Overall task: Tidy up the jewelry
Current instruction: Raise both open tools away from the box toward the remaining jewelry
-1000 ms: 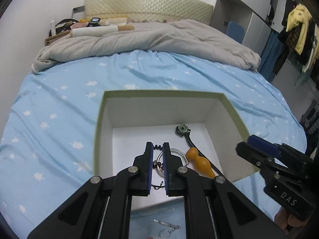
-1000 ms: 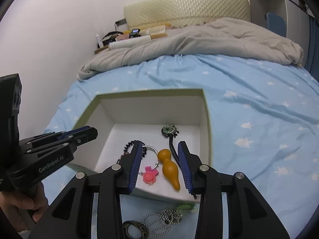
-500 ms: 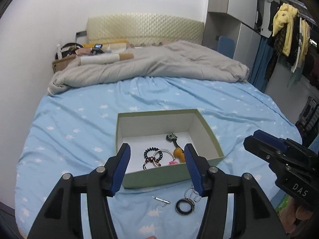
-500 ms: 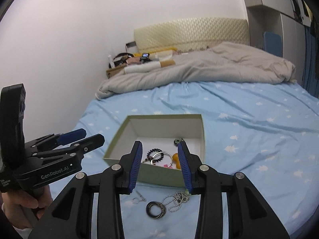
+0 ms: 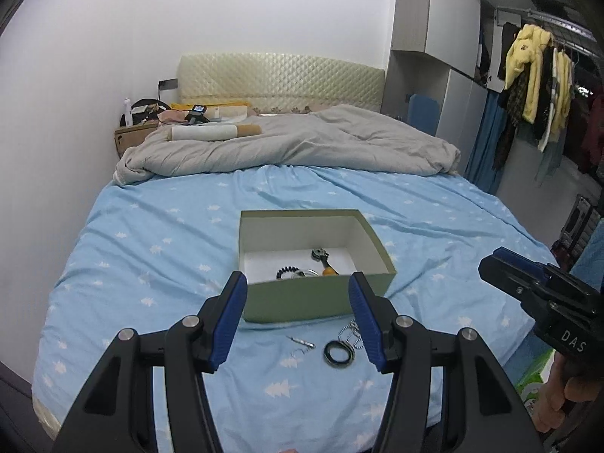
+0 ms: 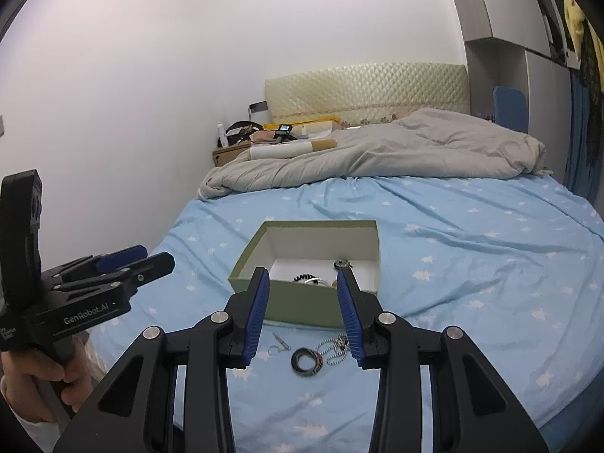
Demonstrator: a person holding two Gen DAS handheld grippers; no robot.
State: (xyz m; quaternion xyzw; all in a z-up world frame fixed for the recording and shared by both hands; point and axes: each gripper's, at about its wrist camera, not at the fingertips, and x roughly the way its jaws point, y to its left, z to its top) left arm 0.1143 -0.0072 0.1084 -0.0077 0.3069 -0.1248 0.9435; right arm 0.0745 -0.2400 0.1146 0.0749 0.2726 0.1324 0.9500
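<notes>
My left gripper (image 5: pixel 298 321) is up over the near end of the bed (image 5: pixel 158 264), jaws apart with nothing between them. My right gripper (image 6: pixel 304 313) is the same deal, a narrower gap but nothing pinched. Each one shows up at the edge of the other's camera, and only part of the hand gripping its handle makes it into frame.

Just past the fingertips, 3 bits of jewelry lie on the blue star sheet: a dark ring (image 5: pixel 339 354), a small silver clasp thing (image 5: pixel 301 341) to its left that I can't really identify, and a ball chain (image 6: pixel 336 345), partly hidden behind a blue pad in both views.

Behind those sits the green box (image 5: pixel 313 302). Its near wall blocks most of the floor, so I only catch the tops of things inside: a black beaded bracelet (image 5: pixel 285 271), a silvery hoop beside it, something orange (image 5: pixel 328 271), and a dark pendant-like piece (image 5: pixel 320 253). Too small to tell more.

Further back, a grey duvet (image 5: pixel 302 147) is bunched up in front of the headboard (image 5: pixel 279 79).
</notes>
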